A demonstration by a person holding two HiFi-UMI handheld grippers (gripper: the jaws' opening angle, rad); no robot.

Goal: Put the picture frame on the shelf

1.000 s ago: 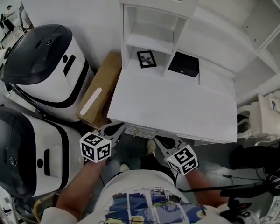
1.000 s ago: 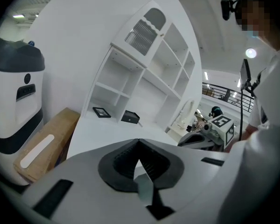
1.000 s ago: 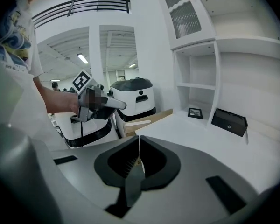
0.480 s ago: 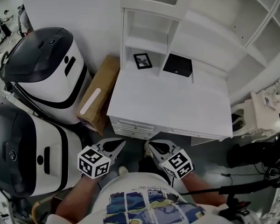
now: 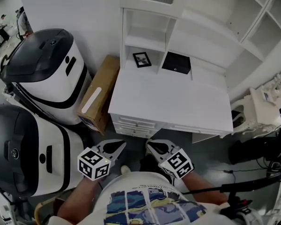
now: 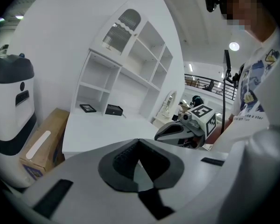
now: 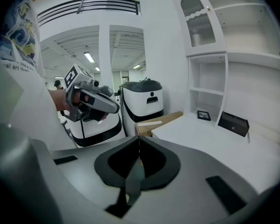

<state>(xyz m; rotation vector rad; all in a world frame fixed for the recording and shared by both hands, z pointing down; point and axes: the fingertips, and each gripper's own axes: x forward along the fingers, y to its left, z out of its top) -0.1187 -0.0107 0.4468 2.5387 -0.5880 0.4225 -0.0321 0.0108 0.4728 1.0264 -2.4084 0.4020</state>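
The small black picture frame [image 5: 141, 59] lies flat at the back left of the white desk [image 5: 168, 107], under the white shelf unit [image 5: 147, 29]; it also shows as the frame [image 6: 87, 108] and the frame [image 7: 204, 115]. My left gripper [image 5: 122, 145] and right gripper [image 5: 150, 146] hang side by side in front of the desk, below its drawers, far from the frame. Both are shut with nothing in them. The left gripper's jaws [image 6: 139, 141] meet at their tips, as do the right gripper's [image 7: 139, 139].
A black box [image 5: 176, 63] sits right of the frame. A cardboard carton [image 5: 99, 95] leans left of the desk, beside two big white-and-black machines [image 5: 47, 69] [image 5: 23, 149]. White furniture [image 5: 264, 111] and cables [image 5: 253, 186] lie to the right.
Both grippers have drawn back from the desk's front edge toward the person's body, and the head view has shifted a little. The frame and box have not moved.
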